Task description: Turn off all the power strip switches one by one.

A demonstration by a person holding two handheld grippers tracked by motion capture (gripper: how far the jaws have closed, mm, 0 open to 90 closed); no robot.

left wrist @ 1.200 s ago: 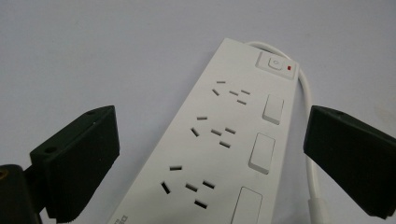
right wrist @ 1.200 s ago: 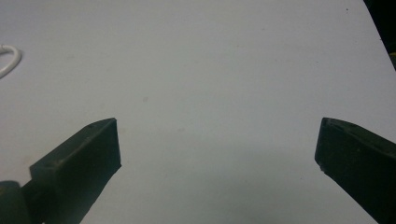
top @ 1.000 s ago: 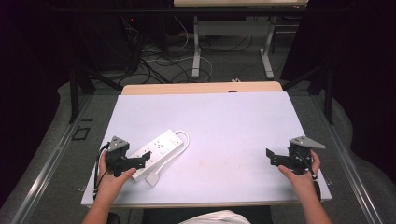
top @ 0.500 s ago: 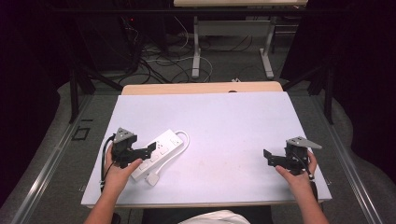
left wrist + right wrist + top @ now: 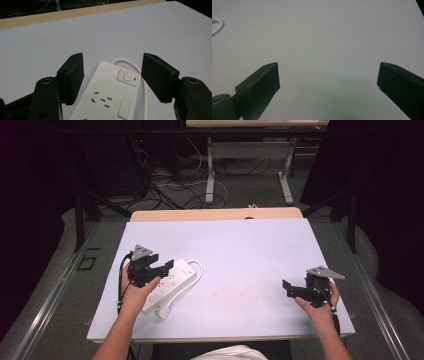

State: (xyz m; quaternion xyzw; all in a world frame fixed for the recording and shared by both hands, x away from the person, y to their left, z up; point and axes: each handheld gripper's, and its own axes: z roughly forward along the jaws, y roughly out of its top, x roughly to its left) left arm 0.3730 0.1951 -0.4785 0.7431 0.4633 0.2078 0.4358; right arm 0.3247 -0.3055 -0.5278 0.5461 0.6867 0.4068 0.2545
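left gripper [image 5: 161, 267] advanced over the power strip [image 5: 172, 281], fingers now straddling it

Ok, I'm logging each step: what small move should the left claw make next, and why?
Probably lower and close. The left claw hovers open above the white power strip, one jaw off each long side near the switch end, not touching. The right claw waits open, far off over the table.

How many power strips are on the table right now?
1. The white power strip lies at the table's left side, under the open left gripper; its near end is partly hidden by the hand.
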